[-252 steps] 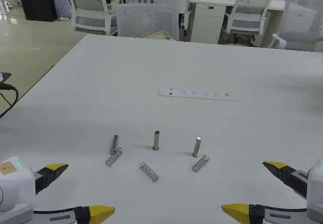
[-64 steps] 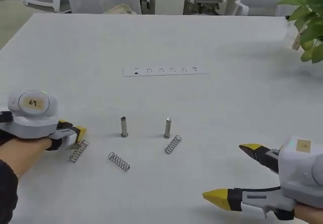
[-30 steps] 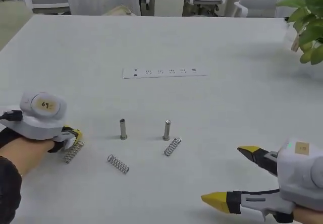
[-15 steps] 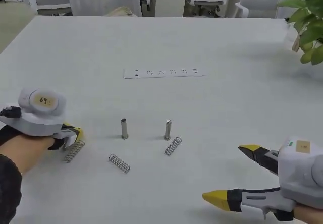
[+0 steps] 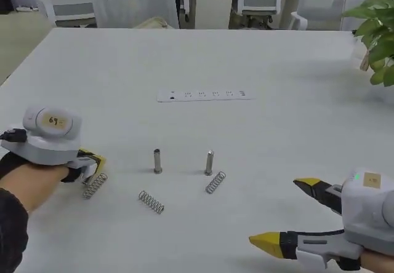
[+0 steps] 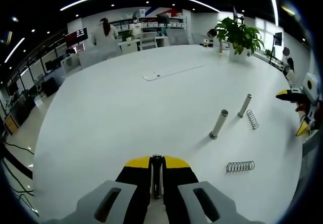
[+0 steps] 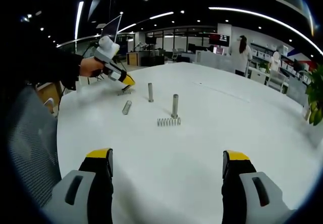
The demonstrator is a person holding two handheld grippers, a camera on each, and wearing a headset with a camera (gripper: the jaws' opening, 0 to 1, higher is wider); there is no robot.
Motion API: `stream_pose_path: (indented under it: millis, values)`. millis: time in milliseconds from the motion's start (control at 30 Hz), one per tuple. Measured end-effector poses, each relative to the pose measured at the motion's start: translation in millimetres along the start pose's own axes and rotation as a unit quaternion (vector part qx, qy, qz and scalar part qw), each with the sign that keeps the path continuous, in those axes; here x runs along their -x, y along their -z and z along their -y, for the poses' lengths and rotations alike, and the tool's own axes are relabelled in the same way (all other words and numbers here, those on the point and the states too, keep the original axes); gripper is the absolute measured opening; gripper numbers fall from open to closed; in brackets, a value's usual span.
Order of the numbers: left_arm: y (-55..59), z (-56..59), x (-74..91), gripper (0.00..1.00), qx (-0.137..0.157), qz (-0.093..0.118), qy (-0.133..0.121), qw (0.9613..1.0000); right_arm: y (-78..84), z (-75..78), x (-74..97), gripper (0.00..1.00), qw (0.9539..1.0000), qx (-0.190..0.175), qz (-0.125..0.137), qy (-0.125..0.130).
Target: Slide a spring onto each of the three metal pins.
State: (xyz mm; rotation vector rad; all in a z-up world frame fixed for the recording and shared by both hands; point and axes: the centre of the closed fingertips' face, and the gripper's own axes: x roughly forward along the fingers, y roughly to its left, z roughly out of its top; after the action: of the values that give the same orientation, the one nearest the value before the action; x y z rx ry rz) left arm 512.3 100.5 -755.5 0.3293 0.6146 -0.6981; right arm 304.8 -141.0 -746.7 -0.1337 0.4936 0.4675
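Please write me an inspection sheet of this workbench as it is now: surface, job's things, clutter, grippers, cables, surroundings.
surface: white table, looks clean.
job's things: middle pin and right pin upright, both bare; third pin between the left gripper's jaws; left spring, middle spring and right spring lie on the table.
clutter: power strip.
grippers: left gripper shut on third pin; right gripper open, holding nothing.
cables: what look like cables on the floor.
surroundings: potted plant, office chairs.
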Motion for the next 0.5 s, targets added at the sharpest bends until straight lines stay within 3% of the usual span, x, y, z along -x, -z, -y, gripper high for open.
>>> stream_pose_path:
  millis: [500]
  values:
    - [-5.0,2.5,16.1,0.00,0.006,0.014,0.001,0.9999,-3.7,-2.4,-0.5,0.89,1.0000,0.007,0.003,-0.003]
